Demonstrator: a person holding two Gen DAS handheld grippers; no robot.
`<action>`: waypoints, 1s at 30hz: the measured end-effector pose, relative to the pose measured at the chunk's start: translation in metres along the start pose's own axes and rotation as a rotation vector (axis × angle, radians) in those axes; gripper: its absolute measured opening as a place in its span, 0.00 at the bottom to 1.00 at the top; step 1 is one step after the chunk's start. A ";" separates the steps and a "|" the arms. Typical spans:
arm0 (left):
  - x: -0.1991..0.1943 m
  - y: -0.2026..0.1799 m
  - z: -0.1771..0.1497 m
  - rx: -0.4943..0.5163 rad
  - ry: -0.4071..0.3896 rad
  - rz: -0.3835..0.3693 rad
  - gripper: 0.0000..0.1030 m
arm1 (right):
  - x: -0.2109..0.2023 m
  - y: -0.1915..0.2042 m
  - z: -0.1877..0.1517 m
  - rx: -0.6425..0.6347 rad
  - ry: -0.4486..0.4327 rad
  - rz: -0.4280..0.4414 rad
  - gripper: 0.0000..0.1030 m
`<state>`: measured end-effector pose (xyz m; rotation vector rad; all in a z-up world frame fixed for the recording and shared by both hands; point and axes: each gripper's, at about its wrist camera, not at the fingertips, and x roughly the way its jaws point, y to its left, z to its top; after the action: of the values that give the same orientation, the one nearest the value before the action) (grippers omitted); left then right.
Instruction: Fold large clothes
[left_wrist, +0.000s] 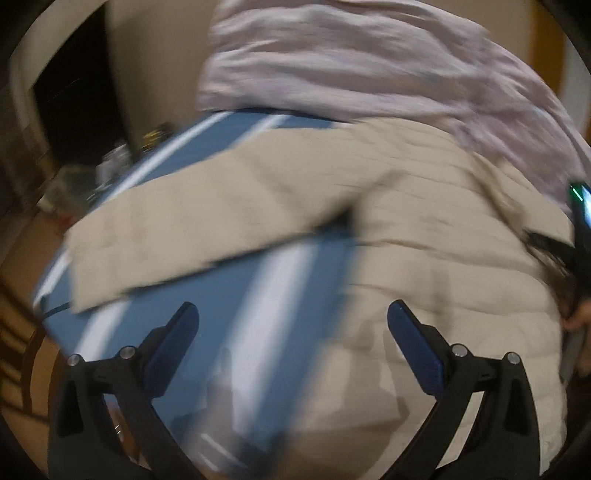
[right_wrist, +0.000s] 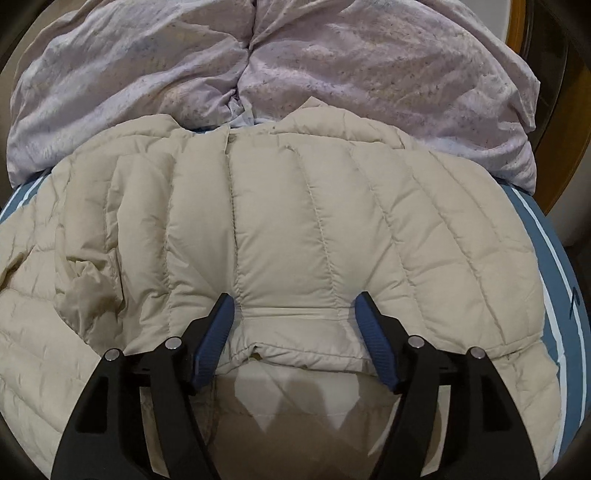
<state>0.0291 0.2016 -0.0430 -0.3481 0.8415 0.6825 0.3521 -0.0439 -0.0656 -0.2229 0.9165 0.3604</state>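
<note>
Under my right tool: the beige puffer jacket (right_wrist: 295, 229) lies spread on the bed, with its collar or hem band just ahead of the pads.
Right tool (right_wrist: 295, 332): spread; the fingers straddle a bunched ridge of the jacket, the pads beside the cloth and, as far as I can see, not pressing it.
Left tool (left_wrist: 291, 325): spread wide and pinching nothing; it hangs over the striped blue bedsheet (left_wrist: 258, 280) at the jacket's edge. That view is blurred.
Sleeve (left_wrist: 184, 221): one long beige arm of the jacket runs out slantwise across the sheet, up and left from my left tool.
Long axis: the quilting seams run away from my right tool toward the far side.
Nearer hand: right for the body of the jacket, left for the sleeve, I judge.
Surroundings: a crumpled lilac duvet (right_wrist: 332, 66) is heaped beyond the jacket, touching its far edge.
In the way: the duvet crowds the far edge; I judge it leaves little room to fold that way.
</note>
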 end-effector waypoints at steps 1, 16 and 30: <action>0.001 0.019 0.002 -0.036 0.006 0.037 0.98 | 0.001 -0.002 -0.001 0.006 -0.002 0.011 0.69; 0.028 0.175 0.010 -0.441 0.078 0.167 0.69 | 0.003 -0.010 -0.003 0.043 -0.001 0.115 0.77; 0.040 0.169 0.023 -0.462 0.078 0.190 0.10 | 0.004 -0.009 -0.004 0.042 0.002 0.156 0.86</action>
<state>-0.0530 0.3550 -0.0629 -0.7195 0.7913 1.0488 0.3555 -0.0529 -0.0706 -0.1134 0.9456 0.4844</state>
